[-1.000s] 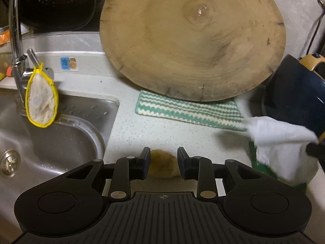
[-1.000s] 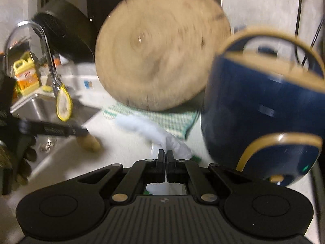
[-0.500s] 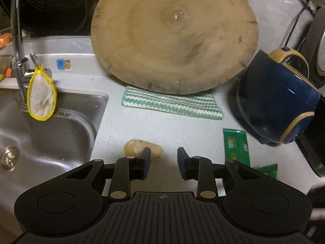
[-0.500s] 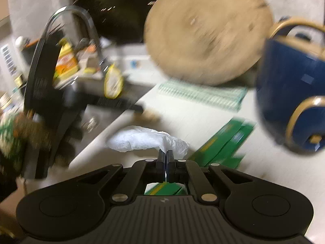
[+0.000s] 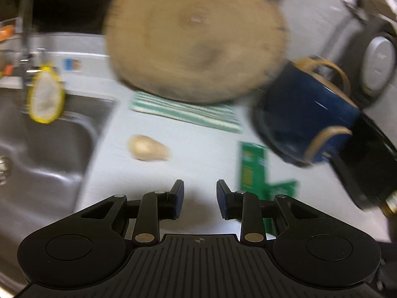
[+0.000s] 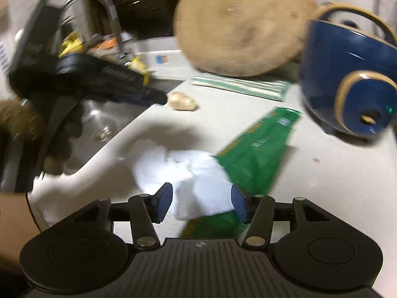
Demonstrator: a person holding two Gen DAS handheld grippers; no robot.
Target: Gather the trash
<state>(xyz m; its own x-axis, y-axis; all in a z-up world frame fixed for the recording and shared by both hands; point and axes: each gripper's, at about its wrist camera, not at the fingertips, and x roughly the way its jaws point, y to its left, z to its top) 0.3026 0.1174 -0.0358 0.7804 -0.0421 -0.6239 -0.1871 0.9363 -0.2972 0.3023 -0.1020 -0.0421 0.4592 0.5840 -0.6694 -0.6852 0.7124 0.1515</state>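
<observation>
The right gripper fingers are opening; the white tissue lies loose between them on the desk, beside green wrappers. The left gripper is half-open, empty. Risk: tissue clinging to a pad and dragging off.

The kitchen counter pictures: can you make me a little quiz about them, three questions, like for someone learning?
1. True or false: the potato lies in the sink.
2. Which colour is the wrapper: A red, B green, C yellow?
3. Fill in: the white tissue lies between the fingers of the ____ gripper.

Key: 1 false, it lies on the counter. 2 B. 3 right; its jaws are opening and the pads do not press on it.
</observation>
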